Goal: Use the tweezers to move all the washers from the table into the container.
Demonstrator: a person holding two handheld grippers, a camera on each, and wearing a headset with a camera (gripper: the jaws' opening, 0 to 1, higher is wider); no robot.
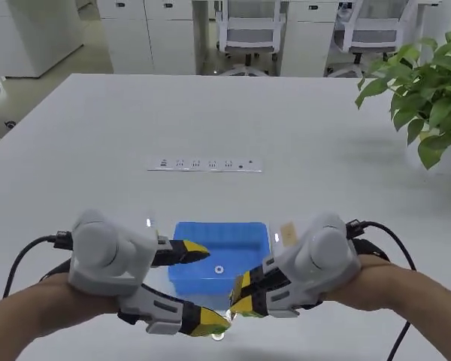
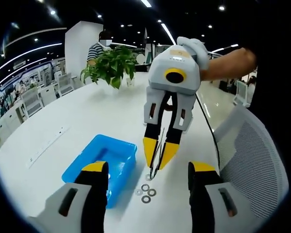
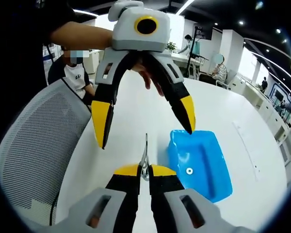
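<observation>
left gripper: nearest us, at 7 o'clock in the head view. Its jaws stand wide apart and hold nothing.
right gripper: at 5 o'clock. Its jaws are pinched tight on the tweezers.
tweezers: thin and silver. The tips point down at the table, just above the loose washers.
washers: a little bunch lies on the table just beside the container. One more washer lies inside it.
container: a blue open tub at 6 o'clock, between our two grippers.
table edge: we see it close to the washers, with a mesh chair just past it.
open room: the flat white top runs wide toward 12 o'clock.
in the way: the left gripper's open jaws stand on both sides of the tweezers.
socket strip: at 12 o'clock, mid-table. Its marks are too small to read.
plant: at 2 o'clock.
office chairs: at 12 o'clock, beyond the far edge.
</observation>
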